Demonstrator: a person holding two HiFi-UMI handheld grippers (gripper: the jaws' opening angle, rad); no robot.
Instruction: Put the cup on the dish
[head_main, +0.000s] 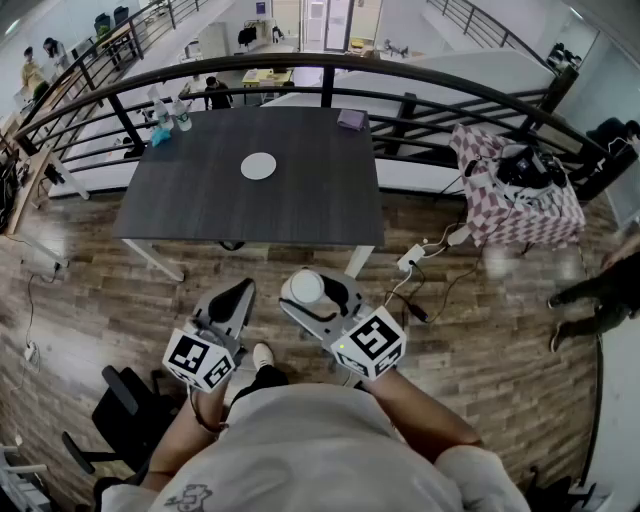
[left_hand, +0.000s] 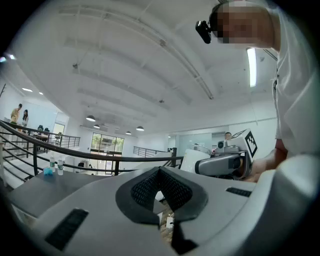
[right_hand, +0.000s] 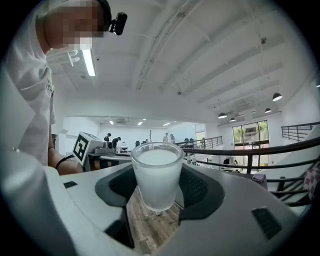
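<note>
A frosted white cup (head_main: 306, 287) (right_hand: 157, 175) stands upright between the jaws of my right gripper (head_main: 312, 295) (right_hand: 157, 189), which is shut on its sides and holds it in the air over the wooden floor, close to my body. The dish (head_main: 258, 166), a small round white plate, lies near the middle of the dark grey table (head_main: 190, 205), well ahead of both grippers. My left gripper (head_main: 238, 295) (left_hand: 161, 195) hangs beside the right one, its dark pads together and nothing between them.
Two bottles (head_main: 170, 112) and a blue object (head_main: 160, 136) stand at the table's far left corner, a purple object (head_main: 351, 118) at its far right. A black railing (head_main: 420, 85) curves behind. A checkered-cloth table (head_main: 510, 200) is right; a power strip (head_main: 411, 257) lies on the floor.
</note>
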